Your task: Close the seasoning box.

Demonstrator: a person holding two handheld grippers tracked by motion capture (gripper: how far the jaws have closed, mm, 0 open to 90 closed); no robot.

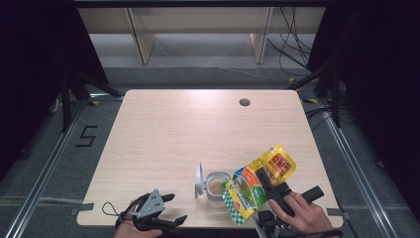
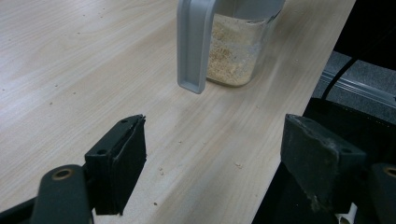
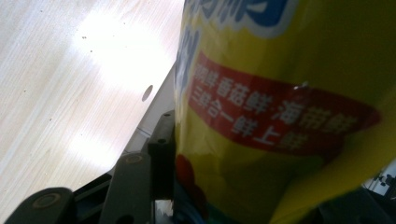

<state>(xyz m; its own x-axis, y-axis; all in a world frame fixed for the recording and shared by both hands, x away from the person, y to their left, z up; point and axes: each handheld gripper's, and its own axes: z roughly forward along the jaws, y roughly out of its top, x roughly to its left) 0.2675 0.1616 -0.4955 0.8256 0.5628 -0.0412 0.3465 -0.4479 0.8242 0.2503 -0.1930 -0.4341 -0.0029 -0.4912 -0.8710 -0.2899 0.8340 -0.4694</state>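
Right now your right gripper (image 1: 265, 184) is pinching the yellow seasoning bag (image 1: 257, 181) at the table's (image 1: 173, 129) near right. Its long axis is slanting from far right down to near left, the mouth end pointing down beside the glass jar's (image 1: 217, 188) rim. Your left gripper (image 1: 168, 210) is sitting at the near edge, jaws spread, holding nothing, aiming toward the jar.

The left claw (image 1: 171, 208) is black with a grey three-cornered plate on top and a thin black cable looping behind it. Its jaws are flat black bars faced with worn foam pads (image 2: 317, 154), joined by brass-coloured pivot pins. The right claw (image 1: 265, 181) is black too, with screw holes along its jaw.
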